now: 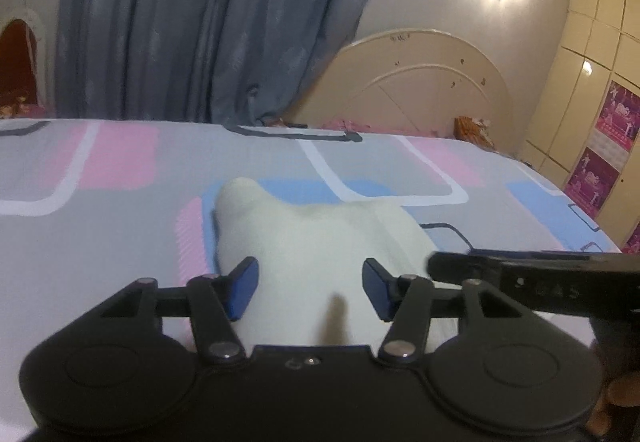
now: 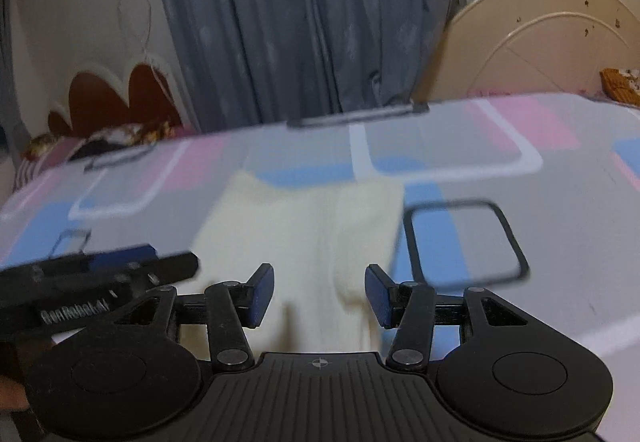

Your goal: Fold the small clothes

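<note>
A small cream-white garment point(image 1: 316, 238) lies on the bed sheet point(image 1: 100, 242), partly folded, one rounded end pointing away. My left gripper point(image 1: 310, 288) is open, its blue pads on either side of the cloth's near part, holding nothing. The right gripper's black body point(image 1: 540, 282) enters that view from the right. In the right wrist view the same garment point(image 2: 304, 234) lies ahead, blurred. My right gripper point(image 2: 319, 294) is open over its near edge, empty. The left gripper point(image 2: 100, 282) shows at the left there.
The sheet point(image 2: 560, 242) is grey with pink, blue and white rectangles. Blue-grey curtains point(image 1: 208, 22) hang behind the bed. A cream headboard point(image 1: 420, 82) stands at the right, and a wardrobe with pink posters point(image 1: 600, 146) at the far right.
</note>
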Available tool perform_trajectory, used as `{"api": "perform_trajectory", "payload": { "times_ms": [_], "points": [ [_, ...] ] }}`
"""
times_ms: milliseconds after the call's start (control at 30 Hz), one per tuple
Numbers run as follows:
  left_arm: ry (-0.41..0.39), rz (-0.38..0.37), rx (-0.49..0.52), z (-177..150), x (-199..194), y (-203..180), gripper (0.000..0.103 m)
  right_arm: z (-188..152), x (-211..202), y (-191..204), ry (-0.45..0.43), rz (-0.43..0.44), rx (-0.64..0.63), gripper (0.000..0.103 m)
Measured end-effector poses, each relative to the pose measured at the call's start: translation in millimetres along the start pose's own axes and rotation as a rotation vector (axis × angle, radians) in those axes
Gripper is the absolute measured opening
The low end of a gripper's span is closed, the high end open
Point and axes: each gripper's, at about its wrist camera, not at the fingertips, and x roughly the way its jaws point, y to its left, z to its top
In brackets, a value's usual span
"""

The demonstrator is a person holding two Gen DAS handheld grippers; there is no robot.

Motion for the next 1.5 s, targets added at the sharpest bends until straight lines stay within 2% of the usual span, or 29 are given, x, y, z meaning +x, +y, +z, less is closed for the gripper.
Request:
{"api": "perform_trajectory", "payload": {
  "times_ms": [100, 167, 267, 400, 533, 667, 767, 900, 1033, 1300, 1500],
  "points": [
    [0.037, -0.010, -0.038, 3.0, 22.2, 6.2, 0.045, 12.1, 26.9, -3.4, 0.020, 0.000, 0.008, 0.050],
    [0.048, 0.015, -0.051, 4.0, 34.9, 12.1, 0.045, 18.0, 40.0, -7.0, 0.032, -0.014, 0.015, 0.049],
    [0.080, 0.040, -0.060, 3.0, 52.7, 21.7, 0.047, 23.4, 55.5, -15.4, 0.039, -0.032, 0.023, 0.042],
    [0.076, 0.040, -0.024, -1.8, 50.3, 20.5, 0.047, 14.6, 82.1, -31.5, 0.113, -0.068, 0.023, 0.041],
    [0.071, 0.067, -0.027, 3.2, 51.4, 19.2, 0.050, 14.8, 77.9, -36.6, 0.100, -0.051, 0.022, 0.041],
    [0.073, 0.100, -0.026, 6.7, 59.4, 15.7, 0.053, 21.3, 68.0, -33.5, 0.040, -0.037, 0.025, 0.041],
    [0.076, 0.109, -0.002, 5.1, 62.0, 13.0, 0.053, 14.8, 83.0, -30.5, 0.111, -0.064, -0.020, 0.041],
    [0.084, 0.115, 0.008, 5.8, 57.1, 13.2, 0.054, 16.5, 75.9, -32.6, 0.103, -0.056, 0.006, 0.041],
    [0.087, 0.136, -0.001, 4.9, 45.6, 12.6, 0.065, 18.6, 56.6, -35.0, 0.070, -0.041, 0.051, 0.041],
    [0.094, 0.115, 0.022, -11.9, 16.5, 8.9, 0.065, 0.9, 16.9, -16.4, 0.056, -0.048, 0.019, 0.041],
    [0.112, 0.085, 0.007, -30.2, -5.1, 11.1, 0.066, -28.8, -11.3, -0.5, 0.064, -0.086, -0.018, 0.041]
  ]
}}
